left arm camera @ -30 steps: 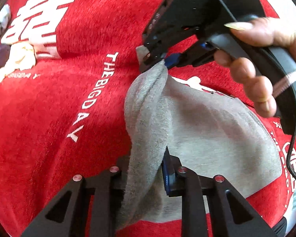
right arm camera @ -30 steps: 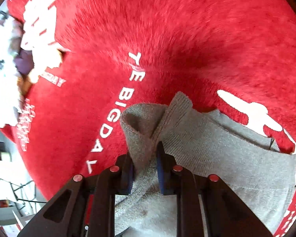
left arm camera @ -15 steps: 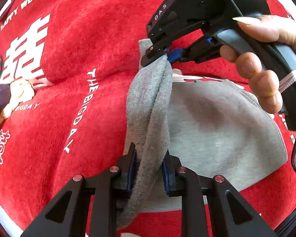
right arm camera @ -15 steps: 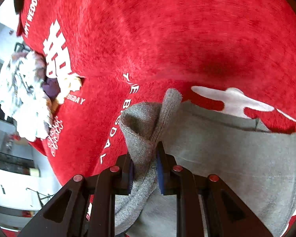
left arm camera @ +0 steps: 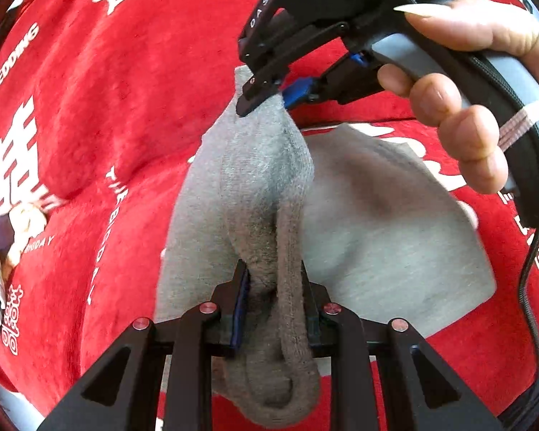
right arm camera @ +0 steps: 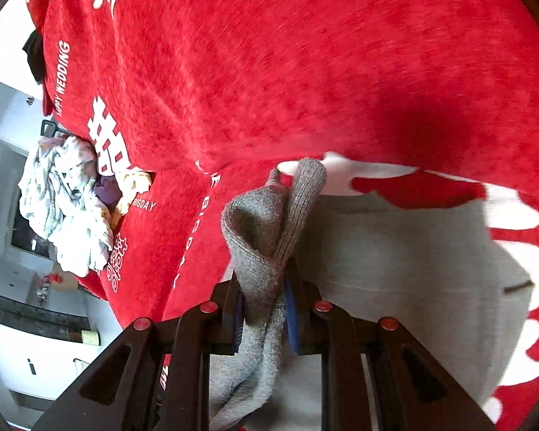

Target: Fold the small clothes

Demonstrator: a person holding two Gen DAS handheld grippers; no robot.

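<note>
Grey knit garment, small and soft, lies partly on the red plush blanket, its near edge lifted and bunched between my two tools. My left gripper is nearly closed, pinching one thick ribbed fold; my right gripper is nearly closed on the other end of that edge. It looks light, limp and stretchy, so corners or the ribbed hem seem the surest hold. Only the left view shows my hand on the right tool. Only the right view shows a pile of crumpled clothes at the blanket's far edge.
</note>
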